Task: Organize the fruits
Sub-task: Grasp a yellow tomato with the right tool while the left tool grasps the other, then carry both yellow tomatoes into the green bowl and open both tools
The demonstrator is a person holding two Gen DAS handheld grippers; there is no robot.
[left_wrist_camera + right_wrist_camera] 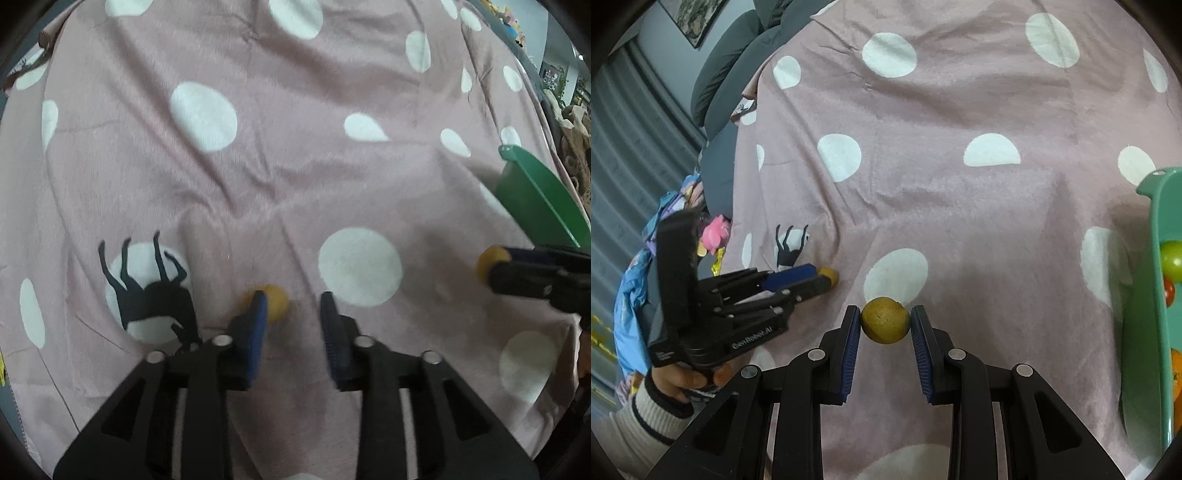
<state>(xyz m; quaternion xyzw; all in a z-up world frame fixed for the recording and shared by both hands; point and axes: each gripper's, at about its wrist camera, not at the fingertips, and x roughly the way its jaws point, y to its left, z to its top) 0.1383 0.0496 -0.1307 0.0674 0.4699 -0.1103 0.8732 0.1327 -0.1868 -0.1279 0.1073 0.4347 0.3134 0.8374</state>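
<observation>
Yellow-brown fruit (885, 320) pinched in right claw (885, 325)

Pink blanket (960, 206) with white dots; green tray (1156, 332); yellow-brown fruit (885, 320).

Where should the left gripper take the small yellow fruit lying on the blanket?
Across its widest middle, coming down from above. The yellow fruit is round and lies loose on the soft blanket, beside the left gripper, whose pads don't clamp it.
</observation>
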